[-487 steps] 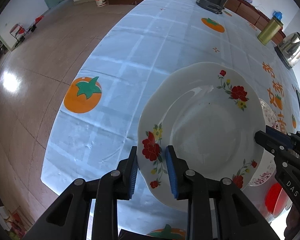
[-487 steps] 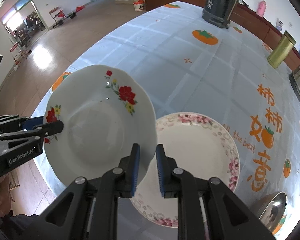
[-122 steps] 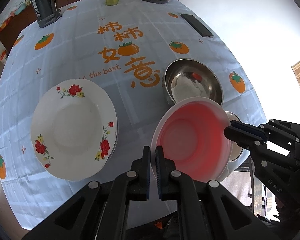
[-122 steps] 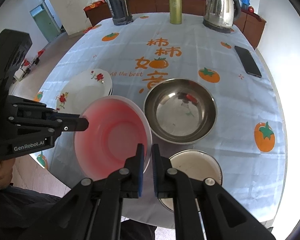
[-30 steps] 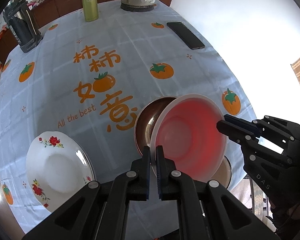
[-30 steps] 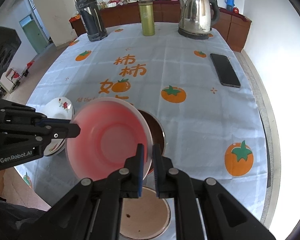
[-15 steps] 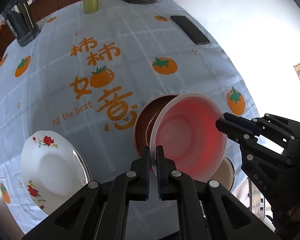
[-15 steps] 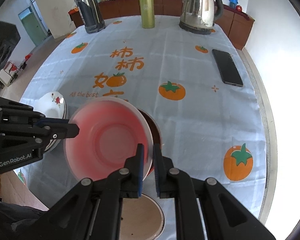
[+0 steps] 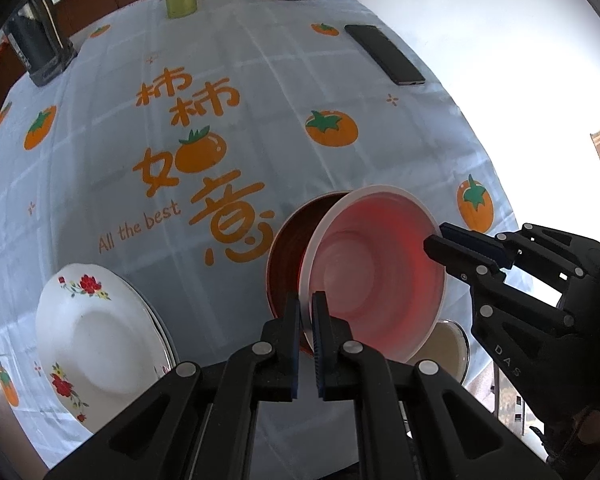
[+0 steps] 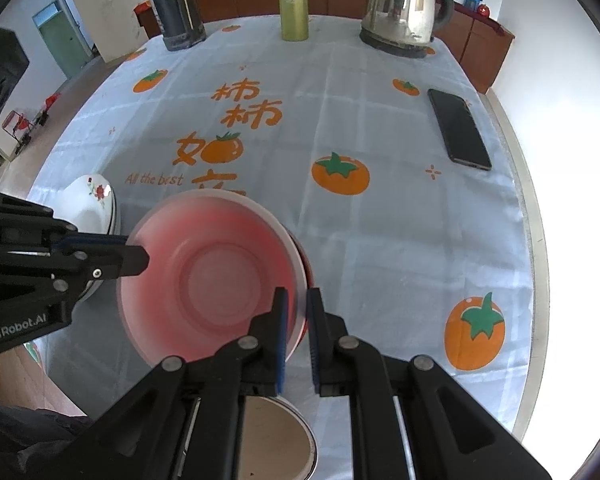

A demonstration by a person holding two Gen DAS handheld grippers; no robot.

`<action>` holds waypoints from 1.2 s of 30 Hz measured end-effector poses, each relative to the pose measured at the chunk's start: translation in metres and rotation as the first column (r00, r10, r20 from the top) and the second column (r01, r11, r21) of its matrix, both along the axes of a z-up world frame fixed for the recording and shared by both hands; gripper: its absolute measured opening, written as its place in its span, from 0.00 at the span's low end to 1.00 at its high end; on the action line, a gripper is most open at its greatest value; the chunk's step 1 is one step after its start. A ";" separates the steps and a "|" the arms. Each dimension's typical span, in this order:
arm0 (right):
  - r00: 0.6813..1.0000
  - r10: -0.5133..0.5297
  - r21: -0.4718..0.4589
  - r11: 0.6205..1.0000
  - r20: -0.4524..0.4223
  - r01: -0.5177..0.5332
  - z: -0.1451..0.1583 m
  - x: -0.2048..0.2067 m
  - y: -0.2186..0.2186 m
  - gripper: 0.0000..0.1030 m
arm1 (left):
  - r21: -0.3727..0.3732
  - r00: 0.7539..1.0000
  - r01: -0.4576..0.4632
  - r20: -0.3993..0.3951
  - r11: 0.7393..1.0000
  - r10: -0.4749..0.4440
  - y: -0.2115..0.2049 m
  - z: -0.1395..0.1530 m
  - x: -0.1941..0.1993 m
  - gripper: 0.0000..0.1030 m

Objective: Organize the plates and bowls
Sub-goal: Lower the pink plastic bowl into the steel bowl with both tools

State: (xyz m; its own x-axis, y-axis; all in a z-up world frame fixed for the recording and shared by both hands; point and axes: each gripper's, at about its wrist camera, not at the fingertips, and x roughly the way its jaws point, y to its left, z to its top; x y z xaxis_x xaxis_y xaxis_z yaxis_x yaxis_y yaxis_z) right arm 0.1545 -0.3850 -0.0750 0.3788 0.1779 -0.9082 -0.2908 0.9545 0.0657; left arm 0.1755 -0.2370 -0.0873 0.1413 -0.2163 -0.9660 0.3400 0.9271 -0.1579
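A red plastic bowl (image 9: 374, 276) (image 10: 216, 272) sits tilted inside the steel bowl (image 9: 288, 252), whose rim (image 10: 306, 268) barely shows in the right wrist view. My left gripper (image 9: 306, 312) is shut on the red bowl's near-left rim. My right gripper (image 10: 296, 308) straddles the bowl's right rim with its jaws slightly parted around it. The stacked floral plates (image 9: 88, 336) (image 10: 94, 204) lie at the table's left. A small steel bowl (image 9: 448, 344) (image 10: 278, 436) lies near the front edge.
On the tomato-print tablecloth (image 10: 340, 128) stand a kettle (image 10: 404, 8), a green flask (image 10: 294, 8) and a dark jug (image 10: 174, 4) at the far end. A black phone (image 10: 458, 128) lies at the right. The table edge runs close on the right and front.
Both grippers have lowered the red bowl into the steel bowl over the last second. The right gripper's jaws have opened slightly on the rim.
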 end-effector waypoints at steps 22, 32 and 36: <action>0.998 0.028 -0.014 0.999 -0.049 -0.028 -0.018 0.015 0.009 0.11 | -0.006 0.993 -0.033 -0.113 0.999 0.032 0.007 -0.028 0.004 0.08; 0.998 0.031 -0.022 0.999 -0.046 -0.032 -0.025 0.021 0.011 0.11 | -0.011 0.994 -0.038 -0.105 0.999 0.037 0.008 -0.029 0.011 0.08; 0.999 0.033 -0.033 0.999 -0.039 -0.034 -0.026 0.023 0.012 0.11 | -0.010 0.995 -0.037 -0.088 0.999 0.036 0.008 -0.029 0.014 0.08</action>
